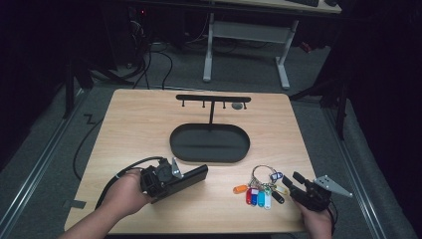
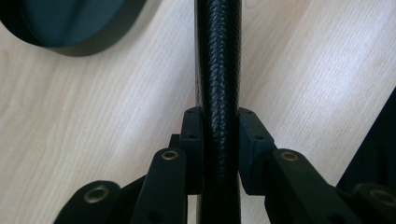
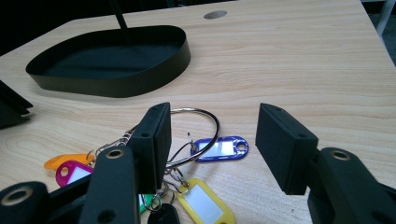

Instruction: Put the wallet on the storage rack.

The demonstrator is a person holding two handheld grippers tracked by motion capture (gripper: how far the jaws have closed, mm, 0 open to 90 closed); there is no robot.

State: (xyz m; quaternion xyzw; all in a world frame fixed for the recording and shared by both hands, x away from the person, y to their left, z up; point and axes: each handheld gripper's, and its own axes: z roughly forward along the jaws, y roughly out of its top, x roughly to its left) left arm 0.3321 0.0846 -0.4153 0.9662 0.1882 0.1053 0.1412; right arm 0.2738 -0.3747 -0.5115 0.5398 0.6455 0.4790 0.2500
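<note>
I have the left hand-held gripper (image 1: 196, 174) clamped on a flat black leather-grained case (image 1: 186, 178); in the left gripper view both jaws press against its narrow edge (image 2: 218, 93). The case lies low over the near left part of the bench (image 1: 139, 124), its long axis running from near-left to far-right, pointing roughly toward the oval black tray (image 1: 209, 143) of the key stand.

My right hand-held gripper (image 1: 291, 183) is wide open and holds nothing. The bunch of keys with coloured tags (image 1: 259, 191) lies on the bench just to its left, at the near right, with the big metal ring (image 3: 205, 122) on the far side of the tags. In the right gripper view the ring sits between the two jaws but slightly ahead of them, and the blue tag (image 3: 221, 148) lies flat in the gap. The right gripper is far nearer to the keys than the left one.

I judge the coming move turns on that ring: it lies ahead and slightly left, so I must push forward a little before closing. The stand's hook bar (image 1: 213, 98) waits well beyond, at the far edge.
</note>
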